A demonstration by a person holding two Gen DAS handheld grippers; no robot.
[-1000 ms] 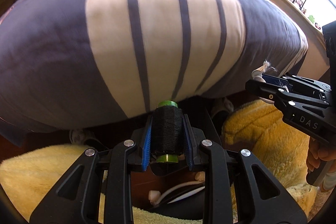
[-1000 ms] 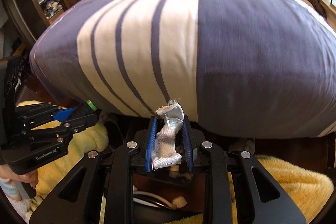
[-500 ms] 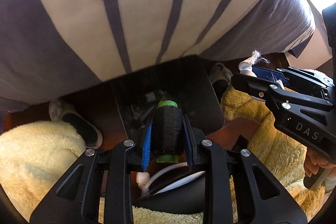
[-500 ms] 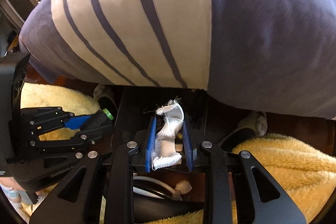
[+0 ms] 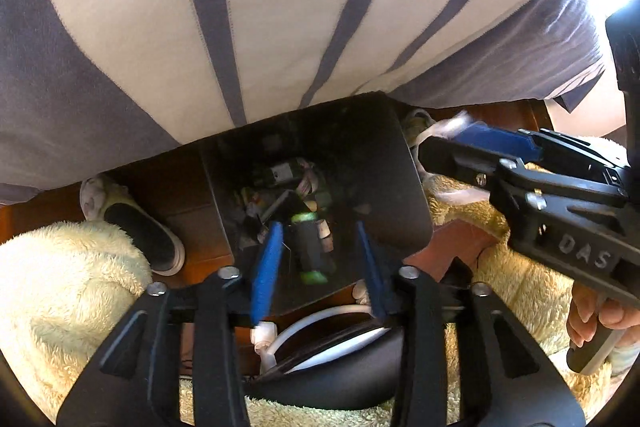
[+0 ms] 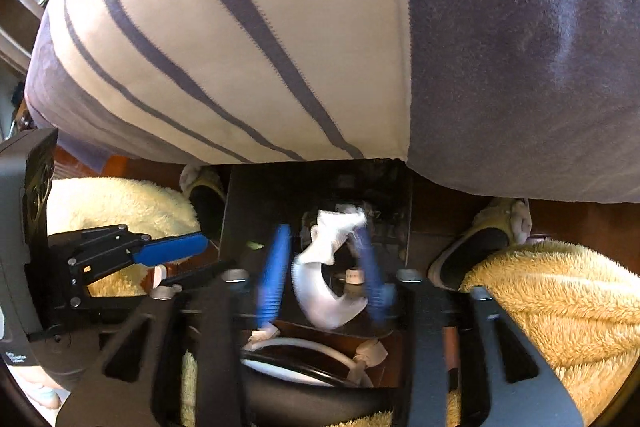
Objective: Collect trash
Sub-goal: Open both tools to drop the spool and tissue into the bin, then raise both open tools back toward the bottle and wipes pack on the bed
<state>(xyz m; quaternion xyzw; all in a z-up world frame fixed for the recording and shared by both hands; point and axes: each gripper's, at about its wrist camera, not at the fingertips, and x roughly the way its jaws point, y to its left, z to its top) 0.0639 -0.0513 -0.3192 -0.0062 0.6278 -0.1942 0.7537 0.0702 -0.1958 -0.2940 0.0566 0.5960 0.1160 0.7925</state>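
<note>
black spool [image 5: 311, 247] upright lengthwise, over bin [image 5: 400, 195]

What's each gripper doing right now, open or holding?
Left gripper: just opened, black spool dropping free.
Right gripper: just opened, white cloth scrap loose between pads.

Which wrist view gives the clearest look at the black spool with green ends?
The left wrist view. There the black spool with green ends sits centred between the fingers of the left gripper, which have just been opening, over the black bin. The right wrist view shows no spool, only the left gripper from the side.
</note>
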